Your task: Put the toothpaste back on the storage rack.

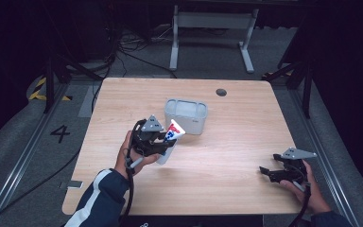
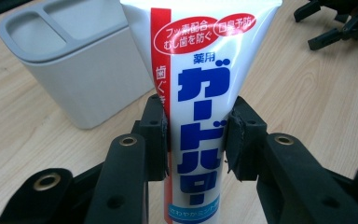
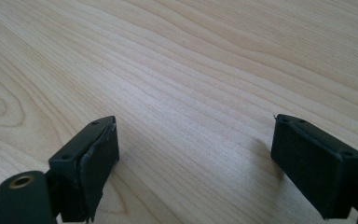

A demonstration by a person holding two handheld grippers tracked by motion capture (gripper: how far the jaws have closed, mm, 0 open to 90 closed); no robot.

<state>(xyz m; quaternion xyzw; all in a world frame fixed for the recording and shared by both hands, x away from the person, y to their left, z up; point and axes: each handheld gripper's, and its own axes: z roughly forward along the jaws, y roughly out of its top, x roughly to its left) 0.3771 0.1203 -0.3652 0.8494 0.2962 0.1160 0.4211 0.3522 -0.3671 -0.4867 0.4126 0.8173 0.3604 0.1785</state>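
right gripper (image 1: pixel 270 173): near table edge, person's right side, low over bare wood; jaws wide apart, nothing between; pads (image 3: pixel 98 156) look worn at the edges in right gripper view
left gripper (image 1: pixel 163 141): left of centre, raised off the surface; jaws clamped on toothpaste tube, one pad (image 2: pixel 154 140) pressed to each flat side
toothpaste tube (image 1: pixel 171 135): white, blue and red print; gripped around mid-body; long axis runs along the jaws, wide crimped end pointing away from the hand, up and toward the holder; cap end hidden below the gripper in left gripper view (image 2: pixel 200 140)
grip: looks firm, tube body pinched in between pads; soft tube, likely to flex if squeezed harder
grey holder (image 1: pixel 186 115): just beyond and slightly right of the tube tip in high view; upright, open top, split into compartments (image 2: pixel 74 70)
tube vs holder: apart, not touching; tip near front rim, not yet above any opening
key relation: holder lies ahead of left gripper, close; left hand far nearer than right
likely next: probably lift, carry forward, tip tube upright over an opening; which compartment, cannot tell
risk: tilted axis could catch the rim
table (image 1: pixel 227 156): light wood, dark round hole (image 1: pixel 221 92) at far side
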